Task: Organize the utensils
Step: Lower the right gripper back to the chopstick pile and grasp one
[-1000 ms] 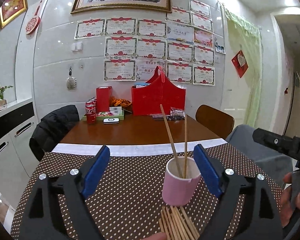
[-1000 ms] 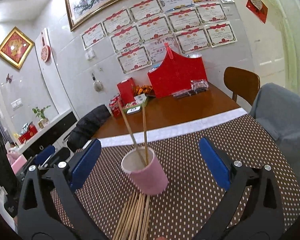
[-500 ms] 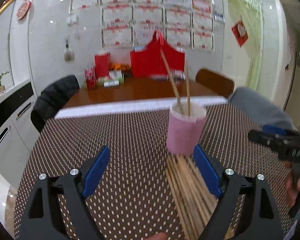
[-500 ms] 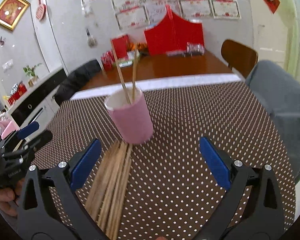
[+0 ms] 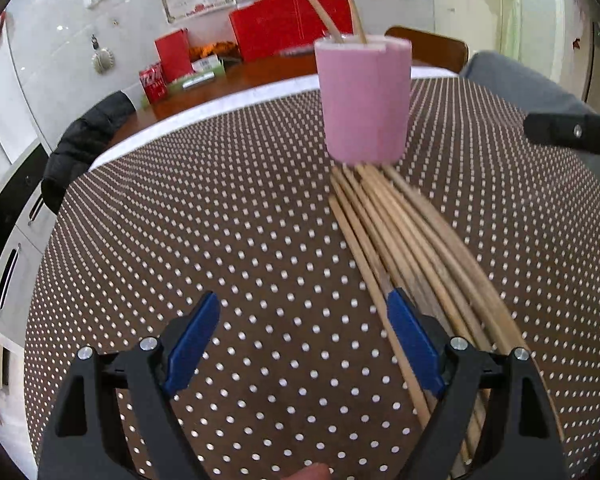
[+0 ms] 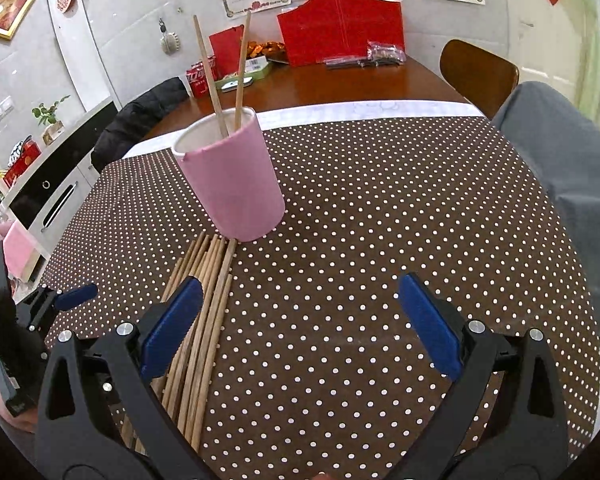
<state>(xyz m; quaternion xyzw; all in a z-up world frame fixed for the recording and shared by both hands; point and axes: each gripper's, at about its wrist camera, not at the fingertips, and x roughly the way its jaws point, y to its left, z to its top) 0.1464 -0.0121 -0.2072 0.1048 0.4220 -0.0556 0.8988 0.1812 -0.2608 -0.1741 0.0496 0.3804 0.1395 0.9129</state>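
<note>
Two chopsticks [image 6: 224, 80] already stand in the pink cup [image 6: 230, 184], leaning apart against its rim, so the sorting looks barely begun, and the loose bundle of chopsticks [image 5: 412, 248] lies flat on the dotted cloth [image 5: 220, 240] of the desk, their far ends touching the cup's base. Your left tongs [image 5: 304, 340] are spread wide and hold nothing; their right finger rests over the bundle's left edge, with the cup straight ahead beyond them. Your right tongs [image 6: 300, 328] are equally wide and empty, their left finger above the same bundle, the cup ahead and slightly left. Both sets hang low over the cloth, likely because thin sticks lying flat demand a shallow approach. You will probably need to narrow one pair around a single stick, since the packed bundle invites grabbing several at once or scattering the rest.
</note>
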